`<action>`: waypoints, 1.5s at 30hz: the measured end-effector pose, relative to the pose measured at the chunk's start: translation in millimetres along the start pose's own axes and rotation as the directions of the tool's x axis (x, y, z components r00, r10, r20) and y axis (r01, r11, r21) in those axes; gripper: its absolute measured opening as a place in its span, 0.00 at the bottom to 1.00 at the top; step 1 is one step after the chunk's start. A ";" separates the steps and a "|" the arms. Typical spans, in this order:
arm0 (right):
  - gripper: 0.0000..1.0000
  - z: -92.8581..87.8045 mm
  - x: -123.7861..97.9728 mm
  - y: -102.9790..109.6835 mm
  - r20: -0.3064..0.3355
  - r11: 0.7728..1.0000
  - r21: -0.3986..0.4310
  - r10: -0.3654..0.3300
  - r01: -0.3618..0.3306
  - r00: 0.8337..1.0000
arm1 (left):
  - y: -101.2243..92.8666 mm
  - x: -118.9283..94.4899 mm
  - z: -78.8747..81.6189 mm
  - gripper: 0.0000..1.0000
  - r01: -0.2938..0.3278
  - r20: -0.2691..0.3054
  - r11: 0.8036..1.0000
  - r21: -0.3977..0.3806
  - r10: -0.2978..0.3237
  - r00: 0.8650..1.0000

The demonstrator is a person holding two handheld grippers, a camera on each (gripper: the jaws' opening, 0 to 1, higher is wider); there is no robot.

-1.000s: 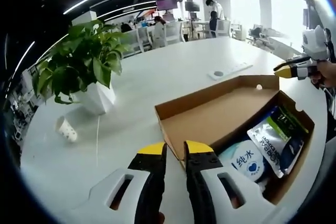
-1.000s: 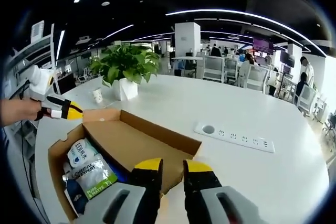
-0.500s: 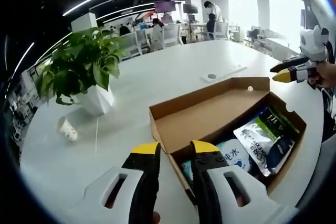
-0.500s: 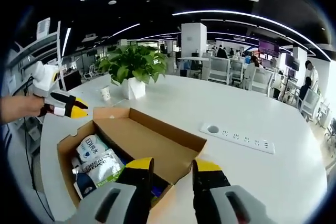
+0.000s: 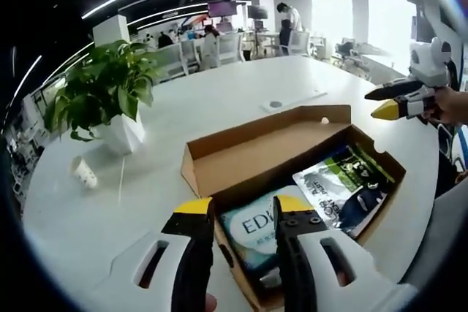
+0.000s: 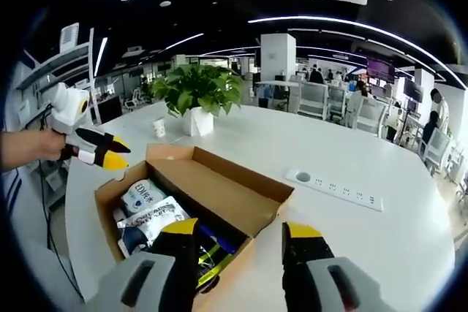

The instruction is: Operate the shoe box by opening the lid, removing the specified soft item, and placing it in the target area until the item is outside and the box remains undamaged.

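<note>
Shoe box (image 5: 292,173) was sitting open on the white table (image 5: 219,107), lid folded flat back so the brown inside faced up, and the soft packs were still lying in the tray part. In the left gripper view, the left gripper (image 5: 241,213) hung right over the near end of the box with its yellow-tipped jaws spread apart, holding nothing. The blue-and-white pouch (image 5: 256,228) lay just beyond and between the two tips, not touched as far as I could see. Next to it was the silver-and-green pouch (image 5: 336,188), further along toward the far end, with something dark blue tucked by it.

From the right gripper view, the right gripper (image 6: 238,242) was also spread wide and empty, hovering above the box edge (image 6: 219,217) on the lid side. The packs (image 6: 157,217) sat off to the left of its fingers, down in the tray, and its left fingertip (image 6: 183,230) was above the dark stuff near the box middle. Couldn't tell if it was actually touching anything.

The other gripper showed up in each view too, held by a hand at the far end of the box, jaws a bit apart.

Potted plant (image 6: 196,93), paper cup (image 6: 159,128) and a white power strip (image 6: 340,186) were on the table as well, all well away from the box.
</note>
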State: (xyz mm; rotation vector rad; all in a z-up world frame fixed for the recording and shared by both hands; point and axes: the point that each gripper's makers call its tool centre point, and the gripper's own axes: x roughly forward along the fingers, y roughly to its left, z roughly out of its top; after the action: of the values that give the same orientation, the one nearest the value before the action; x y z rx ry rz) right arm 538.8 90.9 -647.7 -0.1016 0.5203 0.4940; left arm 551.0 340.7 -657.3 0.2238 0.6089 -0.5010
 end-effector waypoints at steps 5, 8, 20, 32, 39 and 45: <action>0.47 -4.0 -7.8 2.7 0.002 1.000 0.001 0.013 -0.013 1.000 | -13.8 -2.3 -7.2 0.35 0.030 -0.019 1.000 0.002 -0.030 0.999; 0.50 -6.4 -11.6 6.0 0.001 1.000 -0.007 0.025 -0.025 1.000 | -21.9 -4.0 -10.0 0.36 0.055 -0.025 0.998 -0.012 -0.055 0.998; 0.64 -15.9 -29.0 23.7 0.019 0.995 -0.022 0.098 -0.097 0.995 | -57.4 -6.7 -23.8 0.39 0.136 -0.065 0.990 -0.024 -0.137 0.988; 0.74 -26.4 -44.4 31.9 0.026 0.992 -0.036 0.126 -0.125 0.992 | -71.9 -3.1 -31.1 0.40 0.180 -0.087 0.982 -0.055 -0.184 0.979; 0.76 -31.9 -51.9 33.6 0.024 0.990 -0.057 0.131 -0.129 0.991 | -79.9 -0.1 -34.5 0.39 0.196 -0.107 0.979 -0.053 -0.201 0.974; 0.77 -37.6 -54.7 35.1 0.026 0.990 -0.055 0.134 -0.133 0.991 | -82.7 1.7 -39.9 0.38 0.210 -0.132 0.976 -0.063 -0.217 0.967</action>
State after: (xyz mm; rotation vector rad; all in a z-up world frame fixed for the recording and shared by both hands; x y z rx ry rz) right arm 463.9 90.2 -651.8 -0.1104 0.4868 0.6394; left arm 490.4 282.9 -694.8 0.1478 0.7848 -0.6818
